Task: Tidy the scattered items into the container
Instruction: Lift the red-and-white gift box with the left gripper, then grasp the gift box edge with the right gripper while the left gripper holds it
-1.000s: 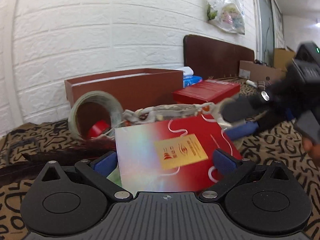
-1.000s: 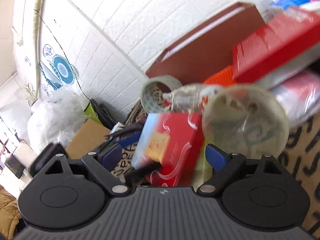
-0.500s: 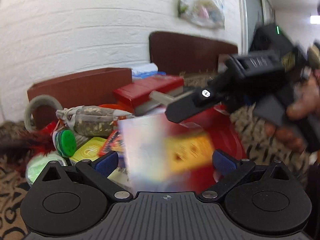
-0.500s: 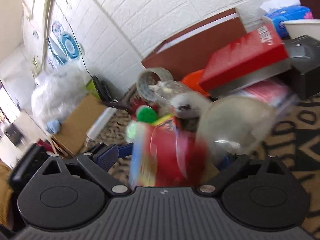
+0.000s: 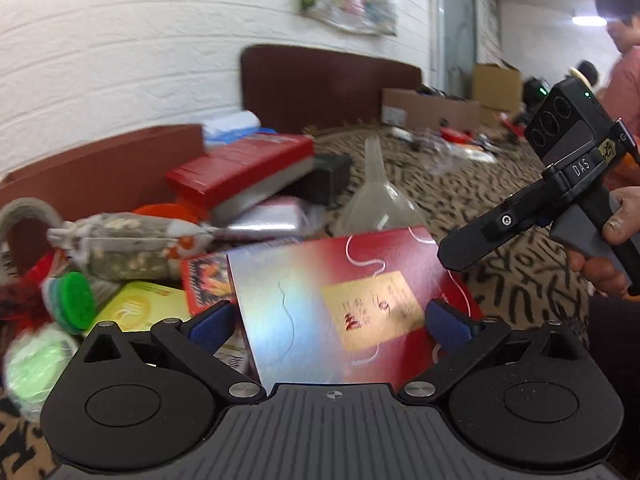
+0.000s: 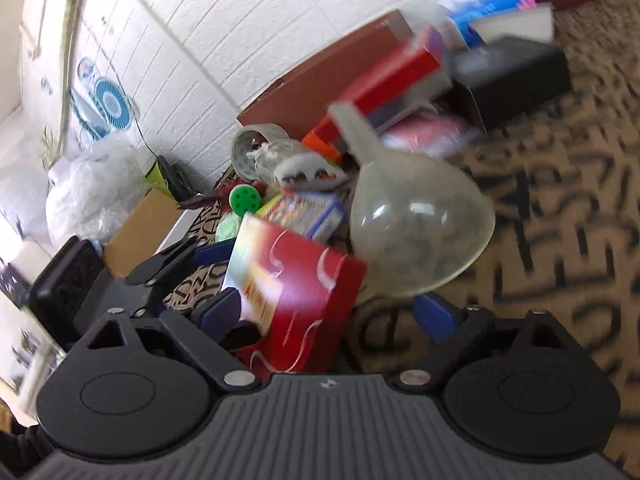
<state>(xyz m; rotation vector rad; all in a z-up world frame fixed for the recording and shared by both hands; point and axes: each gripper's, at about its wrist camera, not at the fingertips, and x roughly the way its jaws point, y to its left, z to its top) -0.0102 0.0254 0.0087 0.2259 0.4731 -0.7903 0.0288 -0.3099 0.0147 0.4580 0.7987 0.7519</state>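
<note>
Holding: my left gripper (image 5: 334, 316) clamps the red box (image 5: 340, 300), pads on both edges.
Right gripper (image 6: 332, 312): jaws wide, closing, gripping nothing I can see.
Funnel (image 6: 420, 220): on the patterned cloth (image 6: 560, 220), just beyond my right fingers.
Container (image 5: 100, 176): brown, behind the clutter, by the wall.

A white-painted brick wall (image 5: 120, 60) runs along the far side, with a dark brown padded headboard (image 5: 320, 84) against it. A tan cloth with black squiggle print (image 6: 560, 208) covers the surface. Farther right stand brown cardboard boxes (image 5: 496, 84).
</note>
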